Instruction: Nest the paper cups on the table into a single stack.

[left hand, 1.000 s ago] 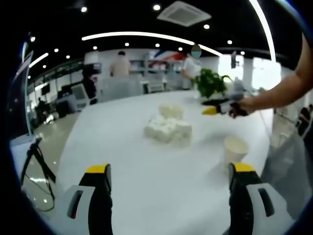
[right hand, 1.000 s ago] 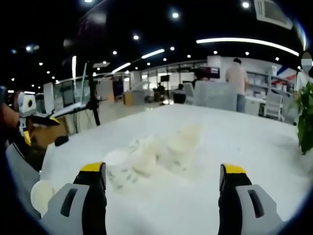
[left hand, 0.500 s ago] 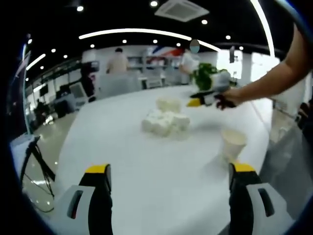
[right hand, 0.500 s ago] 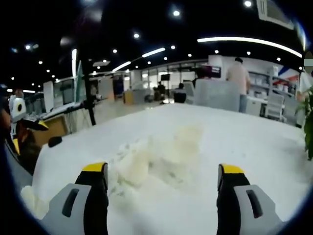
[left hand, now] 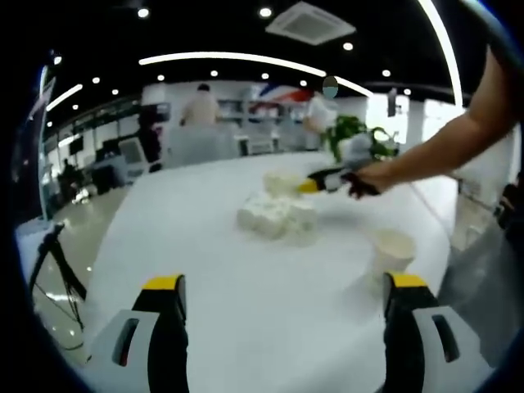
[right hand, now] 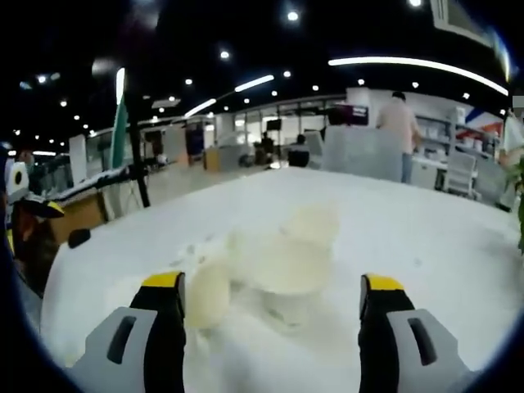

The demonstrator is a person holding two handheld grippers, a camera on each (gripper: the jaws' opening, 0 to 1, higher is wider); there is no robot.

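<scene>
Paper cups (right hand: 282,266) clustered, apparently mouths-up, between open right tool (right hand: 270,315) jaws.

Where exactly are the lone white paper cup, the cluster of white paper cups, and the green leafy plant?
Lone white paper cup (left hand: 394,249): left gripper view, on its side wall.
Cluster of white paper cups (left hand: 277,216): left gripper view, middle of the pile.
Green leafy plant (left hand: 350,134): left gripper view, on its leaves.

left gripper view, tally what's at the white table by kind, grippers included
grippers: 2, the left gripper and the right gripper
lone upright paper cup: 1
pile of paper cups: 1, too blurred to count the cups in it
green plant at the far edge: 1
total: 5
</scene>
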